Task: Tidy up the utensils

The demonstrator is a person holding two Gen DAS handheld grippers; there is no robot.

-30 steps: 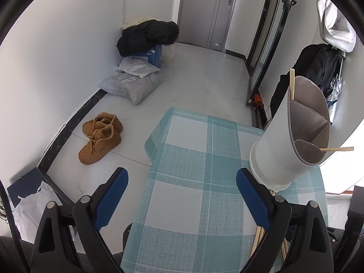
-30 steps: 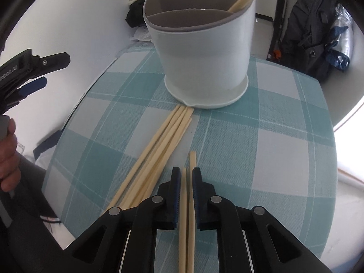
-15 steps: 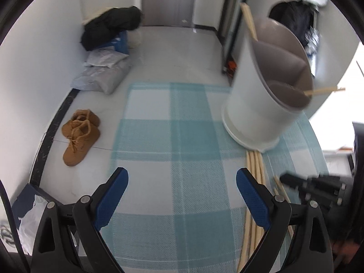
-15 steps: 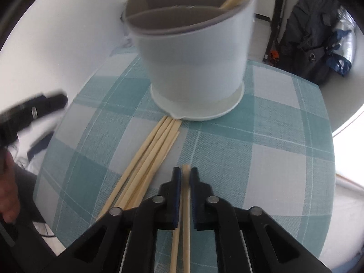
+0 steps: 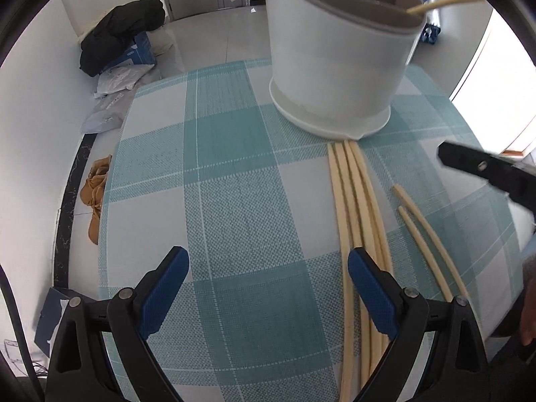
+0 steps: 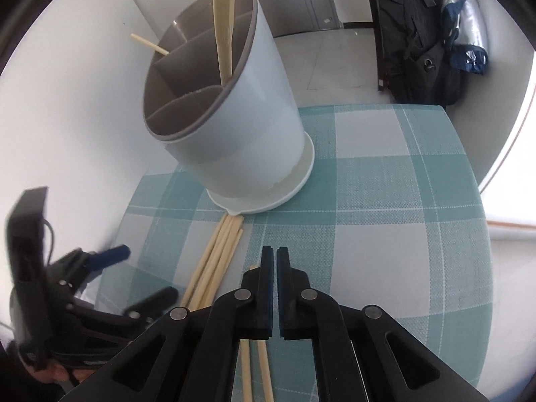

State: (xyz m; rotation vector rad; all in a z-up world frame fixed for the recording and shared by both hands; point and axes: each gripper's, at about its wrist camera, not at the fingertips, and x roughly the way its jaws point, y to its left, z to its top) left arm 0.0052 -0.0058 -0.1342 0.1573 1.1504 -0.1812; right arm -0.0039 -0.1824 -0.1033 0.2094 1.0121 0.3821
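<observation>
A white utensil holder (image 6: 234, 134) with grey compartments stands on the teal checked tablecloth (image 6: 385, 184); a chopstick pair (image 6: 222, 33) and a single chopstick (image 6: 149, 44) stick out of it. A bundle of several chopsticks (image 5: 355, 207) lies in front of its base. Two separate chopsticks (image 5: 418, 227) lie to the right of the bundle, and in the right wrist view they (image 6: 264, 368) run under my right gripper (image 6: 275, 251). That gripper is shut, with nothing visible between its pads. My left gripper (image 5: 268, 268) hangs open over the cloth, its right finger just above the bundle.
The holder (image 5: 335, 50) fills the far side of the small table. Beyond the table's left edge, tan shoes (image 5: 95, 194) and a black jacket on a box (image 5: 124, 30) lie on the floor. A dark backpack (image 6: 418, 50) stands by the wall at the right.
My left gripper swung right and down, over the table toward the bundle. My right gripper closed around the separate chopsticks, then lifted away shut; both chopsticks stay on the cloth.
</observation>
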